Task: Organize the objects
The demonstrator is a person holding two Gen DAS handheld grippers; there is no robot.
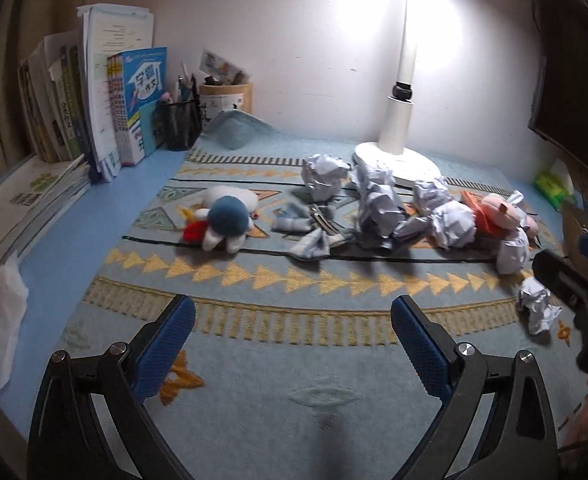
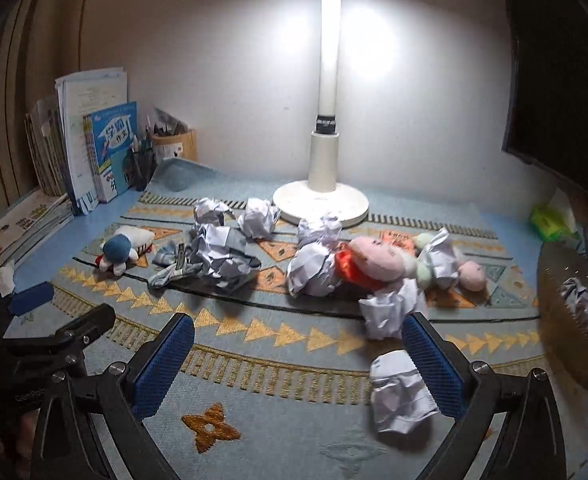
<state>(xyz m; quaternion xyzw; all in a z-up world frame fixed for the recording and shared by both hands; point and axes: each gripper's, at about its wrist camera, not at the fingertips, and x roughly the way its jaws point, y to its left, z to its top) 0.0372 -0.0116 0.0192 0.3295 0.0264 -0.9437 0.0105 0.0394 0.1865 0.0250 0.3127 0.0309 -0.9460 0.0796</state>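
Both ours empty: left gripper (image 1: 293,332) spread wide over bare mat (image 1: 294,400), right gripper (image 2: 298,354) spread wide too, nothing between the pads.

Nearest item: paper ball (image 2: 400,392) on the mat, just inside the right finger (image 2: 434,364), apparently not pinched. We judge it featherweight, crushable, springy and not fragile. We'd pinch across the middle; ridges should give grip.

Beyond: second ball (image 2: 386,312), then a heap of more balls (image 2: 218,252) and a sock (image 2: 166,272), limp, so we'd grab a bunched fold.

Pink plush (image 2: 378,260) and blue plush (image 2: 120,250): soft, light; we'd squeeze the body.

One ball (image 2: 582,308) already in the basket (image 2: 554,340), far right; likely the drop spot.
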